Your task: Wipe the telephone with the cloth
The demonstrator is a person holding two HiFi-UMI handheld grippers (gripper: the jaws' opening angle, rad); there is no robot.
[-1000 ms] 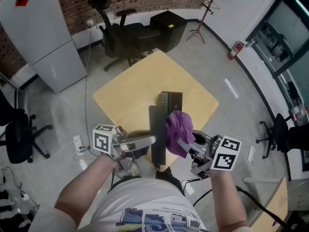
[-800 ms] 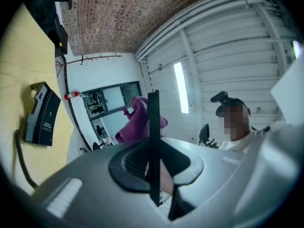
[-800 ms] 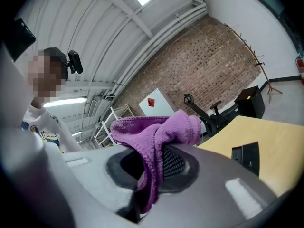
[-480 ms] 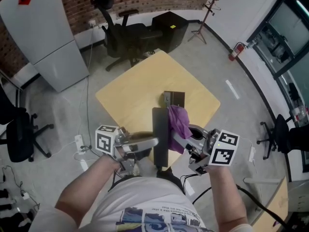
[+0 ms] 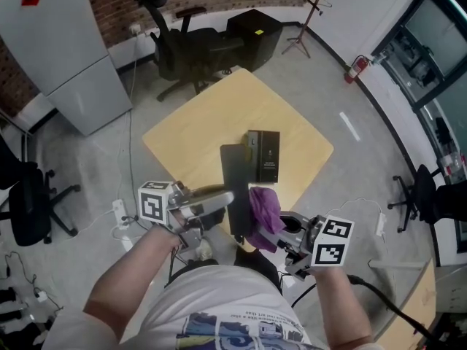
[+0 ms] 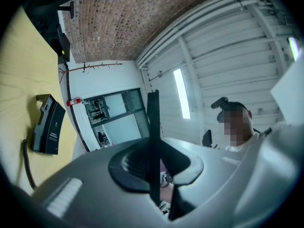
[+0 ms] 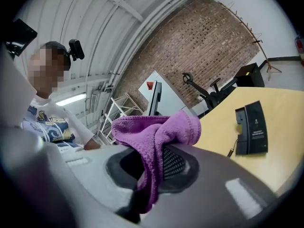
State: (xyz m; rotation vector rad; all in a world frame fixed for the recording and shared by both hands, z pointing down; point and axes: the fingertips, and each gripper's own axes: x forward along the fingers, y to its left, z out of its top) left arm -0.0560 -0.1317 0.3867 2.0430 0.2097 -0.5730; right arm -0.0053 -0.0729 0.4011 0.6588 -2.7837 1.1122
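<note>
The black telephone handset (image 5: 235, 187) stands up from the near edge of the pale wooden table (image 5: 191, 133), and my left gripper (image 5: 230, 197) is shut on it. In the left gripper view the handset (image 6: 153, 127) shows edge-on between the jaws. Lying flat on the table is the telephone base (image 5: 264, 156), also seen as the base (image 6: 48, 125) with its cord and as the base (image 7: 251, 127). My right gripper (image 5: 267, 223) is shut on a purple cloth (image 5: 263, 208), which sits beside the handset's lower right. The cloth (image 7: 156, 136) drapes over the right jaws.
Beyond the table stand a black office chair (image 5: 184, 49) and a black cabinet (image 5: 254, 36). A grey cabinet (image 5: 62, 60) is at the far left, a coat stand (image 5: 312, 17) at the back right. More chairs (image 5: 25, 204) (image 5: 429, 201) flank the sides.
My right gripper has drawn the cloth down and toward me along the handset, uncovering the telephone base. The handset has shifted slightly left; the left gripper keeps its hold.
</note>
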